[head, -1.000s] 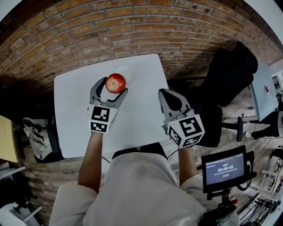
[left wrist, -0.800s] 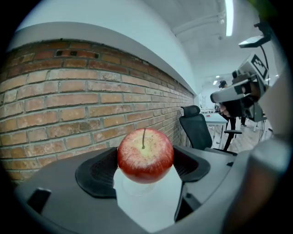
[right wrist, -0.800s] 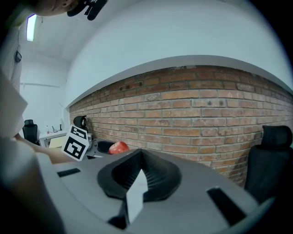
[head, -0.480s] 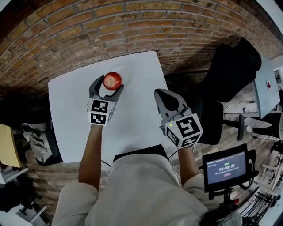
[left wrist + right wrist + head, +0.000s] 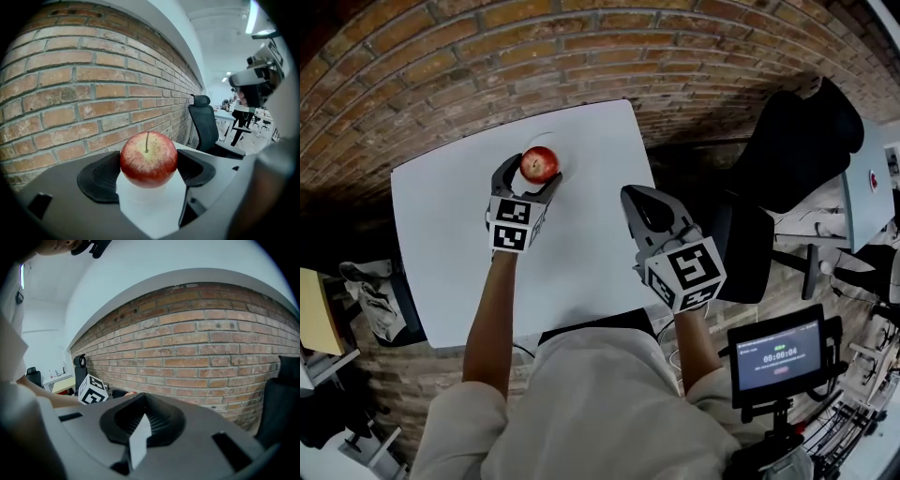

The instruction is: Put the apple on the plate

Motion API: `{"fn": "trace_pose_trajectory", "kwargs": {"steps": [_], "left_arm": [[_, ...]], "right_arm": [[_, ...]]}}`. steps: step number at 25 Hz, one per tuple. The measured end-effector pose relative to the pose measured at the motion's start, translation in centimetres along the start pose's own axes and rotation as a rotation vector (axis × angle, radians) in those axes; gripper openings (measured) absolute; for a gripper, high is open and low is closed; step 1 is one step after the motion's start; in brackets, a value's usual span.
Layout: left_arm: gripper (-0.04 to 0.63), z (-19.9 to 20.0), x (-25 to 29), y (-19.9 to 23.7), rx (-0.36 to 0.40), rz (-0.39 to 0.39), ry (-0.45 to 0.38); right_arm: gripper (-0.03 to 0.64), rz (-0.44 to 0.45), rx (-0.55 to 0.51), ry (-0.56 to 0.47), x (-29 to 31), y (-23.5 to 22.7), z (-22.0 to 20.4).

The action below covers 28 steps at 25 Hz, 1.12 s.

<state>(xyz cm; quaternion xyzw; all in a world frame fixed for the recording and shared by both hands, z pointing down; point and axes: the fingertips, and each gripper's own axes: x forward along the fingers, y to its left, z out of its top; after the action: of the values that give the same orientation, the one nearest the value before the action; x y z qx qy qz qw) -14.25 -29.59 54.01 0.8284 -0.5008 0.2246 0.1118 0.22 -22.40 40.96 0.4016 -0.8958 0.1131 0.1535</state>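
**Task status.** In progress. The apple (image 5: 149, 159) is gripped by the left gripper (image 5: 529, 176) at the far side of the white worktop (image 5: 591, 253), near the brick wall (image 5: 70, 84). A faint curved edge shows just beyond the apple in the head view and is taken to be the rim of the plate (image 5: 553, 142), white on white. Whether the apple rests on the plate, sits over it or stands just short of it cannot be told. To judge by this, the carry is about done. What is left is setting the apple down on the plate and letting go.

**Left gripper.** Fingers (image 5: 101, 176) clenched on the apple, one dark pad touching each flank. Apple upright, stem up, red with a yellow patch round the stem.

**Right gripper** (image 5: 642, 202). Fingers closed together with nothing between them. It is held over the near right edge of the worktop, well apart from the apple.

**Count.**
- Apple: 1
- Plate: 1, rim only faintly seen
- Grippers: 2
- Marker cubes: 2, one on the left gripper (image 5: 513, 227) and one on the right (image 5: 686, 272)
- Worktop: 1
- Black office chair (image 5: 787, 150): 1, to the right of the worktop
- Small screen on a stand (image 5: 778, 356): 1, at lower right
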Motion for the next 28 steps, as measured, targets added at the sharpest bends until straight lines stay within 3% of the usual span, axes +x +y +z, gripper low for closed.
{"fn": "trace_pose_trajectory", "kwargs": {"steps": [17, 28], "left_arm": [[0.383, -4.9, 8.2, 1.9, -0.049, 0.007, 0.119], [0.383, -6.8, 11.2, 1.5, -0.017, -0.003, 0.16]], "right_arm": [[0.003, -0.003, 0.036, 0.084, 2.8, -4.2, -2.5], [0.003, 0.007, 0.058, 0.123, 3.7, -6.0, -4.2]]}}
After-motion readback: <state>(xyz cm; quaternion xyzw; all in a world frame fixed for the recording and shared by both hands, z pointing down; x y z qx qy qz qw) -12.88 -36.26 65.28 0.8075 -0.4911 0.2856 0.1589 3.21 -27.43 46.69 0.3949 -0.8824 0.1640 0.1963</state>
